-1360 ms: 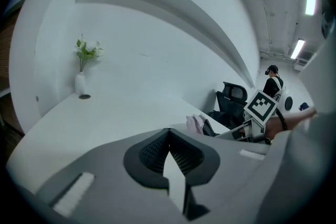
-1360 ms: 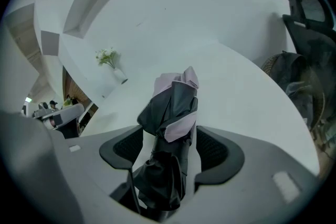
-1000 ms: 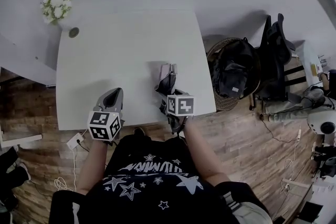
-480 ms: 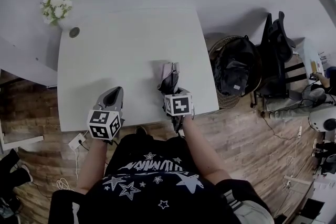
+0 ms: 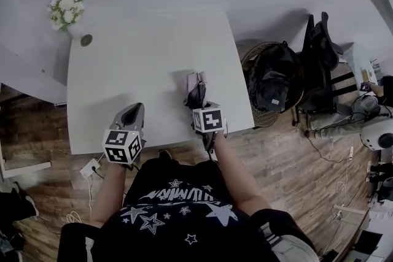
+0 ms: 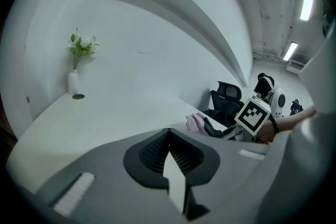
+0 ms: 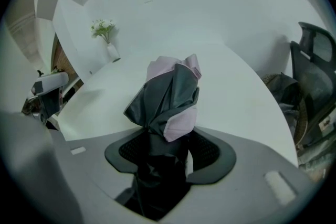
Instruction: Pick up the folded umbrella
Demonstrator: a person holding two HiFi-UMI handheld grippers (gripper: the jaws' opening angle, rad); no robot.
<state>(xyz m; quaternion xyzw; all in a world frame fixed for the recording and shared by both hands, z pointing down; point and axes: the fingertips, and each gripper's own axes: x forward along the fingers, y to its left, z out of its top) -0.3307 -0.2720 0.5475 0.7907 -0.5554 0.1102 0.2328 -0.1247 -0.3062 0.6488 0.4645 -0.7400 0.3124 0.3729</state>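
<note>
The folded umbrella (image 5: 196, 88), dark grey and pale pink, lies on the white table (image 5: 141, 46) near its front right edge. My right gripper (image 5: 198, 102) points steeply down over its near end. In the right gripper view the umbrella (image 7: 169, 89) runs between the pads of the right gripper (image 7: 168, 157). The jaws are closing, with a thin sliver of table still showing beside the right pad. My left gripper (image 5: 131, 111) rests at the table's front edge, left of the umbrella, shut on nothing. From the left gripper (image 6: 168, 136), the umbrella (image 6: 196, 123) shows off to the right.
A vase of white flowers (image 5: 66, 8) and a small dark round object (image 5: 86, 38) stand at the table's far left corner. Right of the table are a wicker basket holding a dark bag (image 5: 271, 81) and a black chair (image 5: 319, 55). A power strip (image 5: 89, 165) lies on the wooden floor.
The right gripper's marker cube has rolled a little above the umbrella's near end. The left gripper and the umbrella have stayed where they were.
</note>
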